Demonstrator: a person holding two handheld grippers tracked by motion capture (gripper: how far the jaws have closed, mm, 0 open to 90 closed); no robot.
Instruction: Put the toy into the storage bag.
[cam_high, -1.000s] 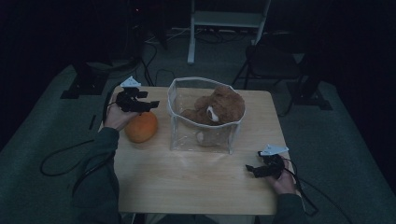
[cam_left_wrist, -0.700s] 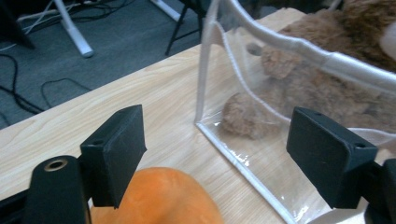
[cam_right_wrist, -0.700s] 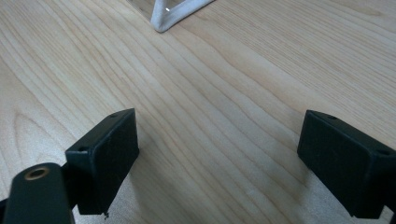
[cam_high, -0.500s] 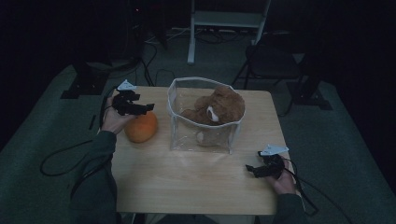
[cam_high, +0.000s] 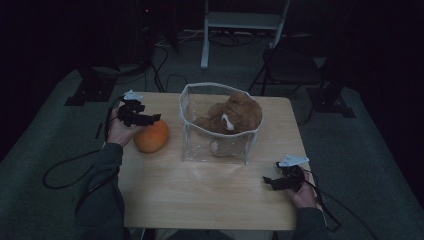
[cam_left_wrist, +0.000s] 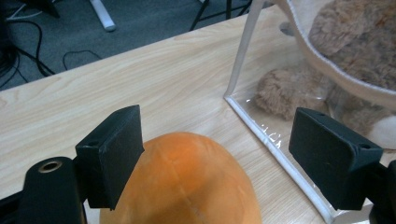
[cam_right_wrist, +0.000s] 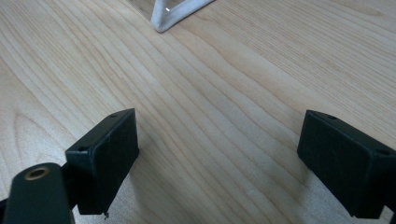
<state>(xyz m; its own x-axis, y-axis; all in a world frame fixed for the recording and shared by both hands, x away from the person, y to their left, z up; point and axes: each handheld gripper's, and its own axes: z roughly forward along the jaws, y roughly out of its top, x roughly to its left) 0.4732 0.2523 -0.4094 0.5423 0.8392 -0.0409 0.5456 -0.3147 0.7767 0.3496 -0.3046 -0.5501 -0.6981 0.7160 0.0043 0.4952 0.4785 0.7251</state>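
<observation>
left gripper (cam_high: 150, 119) gapes wide over the orange (cam_high: 151, 136) near the table's (cam_high: 210, 195) left edge; an off-centre squeeze could roll it away.

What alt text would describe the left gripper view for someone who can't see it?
The left gripper, jaws wide open, hangs over an orange ball on a wooden table. To the right stands a clear bag holding a brown teddy bear.

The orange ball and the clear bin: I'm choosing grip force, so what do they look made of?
Orange ball: looks like soft matte fabric or plush, with a faint seam; could be foam. Clear bin: flexible transparent plastic, glossy, with white stitched-looking edging. Its rim sags around the teddy bear.
</observation>
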